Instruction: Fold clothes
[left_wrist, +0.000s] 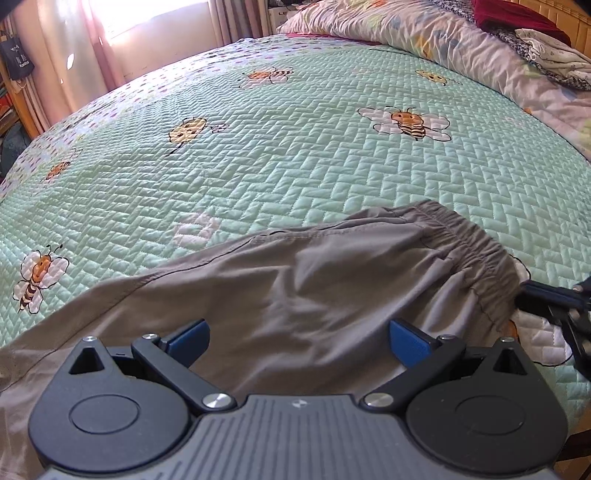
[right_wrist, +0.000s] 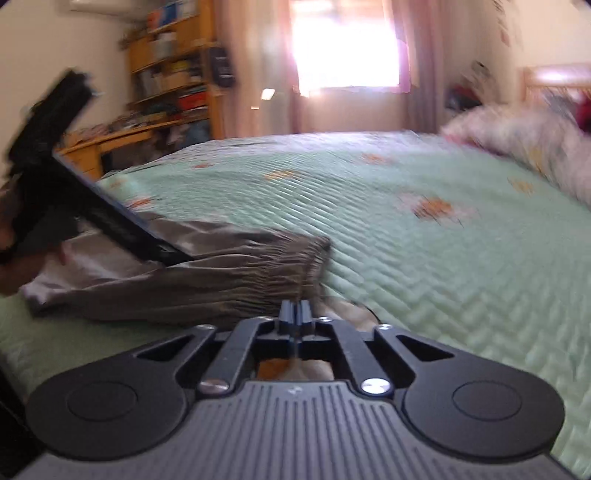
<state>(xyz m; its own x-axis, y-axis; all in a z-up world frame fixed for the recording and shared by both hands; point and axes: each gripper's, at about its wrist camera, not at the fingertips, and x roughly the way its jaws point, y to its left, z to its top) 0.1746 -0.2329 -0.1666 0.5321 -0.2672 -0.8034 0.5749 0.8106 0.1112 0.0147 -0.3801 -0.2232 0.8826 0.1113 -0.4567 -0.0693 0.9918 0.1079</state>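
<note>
Grey pants (left_wrist: 295, 280) are spread on the bed (left_wrist: 295, 155), toward 6 o'clock in the left wrist view, waistband (left_wrist: 476, 258) out at 3 o'clock. No containers to be seen. The left gripper (left_wrist: 297, 338) is held tilted down over the pants, jaws wide apart, nothing pinched. The right gripper (right_wrist: 295, 314) is clamped closed at the waistband's edge; whether cloth is actually caught can't be told.

The left gripper (left_wrist: 299, 338) tilts downward with jaws spread wide, while the right gripper (right_wrist: 295, 312) has jaws closed together.
</note>
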